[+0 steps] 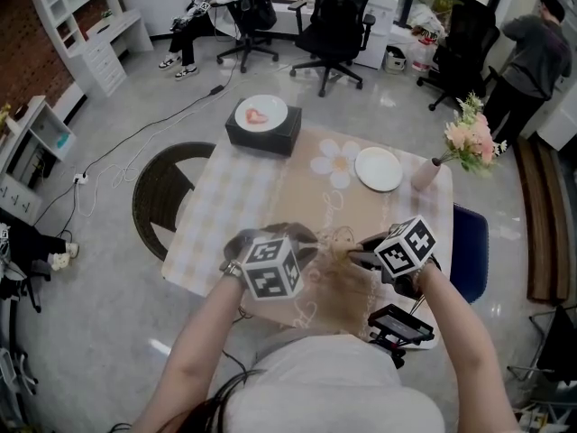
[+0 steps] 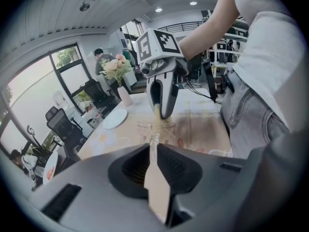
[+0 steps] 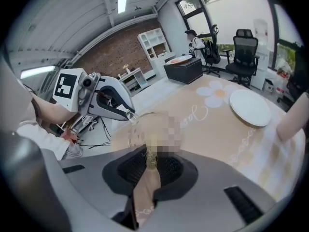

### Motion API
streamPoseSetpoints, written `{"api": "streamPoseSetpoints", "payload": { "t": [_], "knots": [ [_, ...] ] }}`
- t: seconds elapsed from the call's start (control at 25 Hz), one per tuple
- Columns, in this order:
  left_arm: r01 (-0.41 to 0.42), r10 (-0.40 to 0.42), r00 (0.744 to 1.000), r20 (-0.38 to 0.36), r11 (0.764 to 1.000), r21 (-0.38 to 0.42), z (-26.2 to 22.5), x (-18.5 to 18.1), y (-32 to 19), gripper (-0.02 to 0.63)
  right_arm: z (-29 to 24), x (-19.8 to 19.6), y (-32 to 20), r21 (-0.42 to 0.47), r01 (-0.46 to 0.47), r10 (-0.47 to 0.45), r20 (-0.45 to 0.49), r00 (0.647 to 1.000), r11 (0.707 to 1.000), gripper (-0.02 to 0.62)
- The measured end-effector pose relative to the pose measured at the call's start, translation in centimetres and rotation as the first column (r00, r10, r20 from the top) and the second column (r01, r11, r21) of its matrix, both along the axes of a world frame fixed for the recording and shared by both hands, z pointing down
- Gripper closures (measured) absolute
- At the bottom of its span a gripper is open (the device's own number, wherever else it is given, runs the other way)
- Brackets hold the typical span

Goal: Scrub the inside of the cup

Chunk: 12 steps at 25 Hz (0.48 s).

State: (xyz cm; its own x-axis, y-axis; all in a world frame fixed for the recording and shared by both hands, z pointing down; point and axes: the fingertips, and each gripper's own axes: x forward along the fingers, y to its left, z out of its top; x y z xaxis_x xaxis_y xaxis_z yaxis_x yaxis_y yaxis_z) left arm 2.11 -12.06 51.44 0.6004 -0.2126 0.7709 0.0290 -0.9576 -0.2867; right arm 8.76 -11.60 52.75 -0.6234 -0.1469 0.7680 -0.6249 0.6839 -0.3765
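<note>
A clear glass cup [image 1: 335, 242] stands on the tan tablecloth near the table's front edge, between my two grippers. My left gripper [image 1: 315, 244] is shut on the cup's rim; in the left gripper view the thin glass wall [image 2: 153, 140] is pinched between its jaws. From the right, my right gripper [image 1: 354, 256] reaches over the cup, shut on a yellowish scrubber [image 3: 151, 154]. In the left gripper view the scrubber [image 2: 157, 114] hangs from the right gripper [image 2: 161, 111] down into the cup's mouth [image 2: 155, 126]. A mosaic patch hides most of the cup [image 3: 137, 137] in the right gripper view.
A white plate [image 1: 378, 169], a vase of flowers [image 1: 467, 141] and a black box [image 1: 262, 133] with a plate on top stand at the table's far side. A black device [image 1: 399, 325] sits at the front edge. A dark round chair [image 1: 167, 188] is at the left, a blue one [image 1: 470, 251] at the right.
</note>
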Motion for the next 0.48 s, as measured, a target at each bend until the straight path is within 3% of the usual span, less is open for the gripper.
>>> {"api": "streamPoseSetpoints", "payload": {
  "t": [0.48],
  "knots": [
    [0.005,-0.005,1.0,0.005,1.0,0.003,0.1,-0.3,-0.2,0.555,-1.2,-1.2,0.4,-0.135,-0.048,0.077,0.221,0.972,0.99,0.539]
  ]
}}
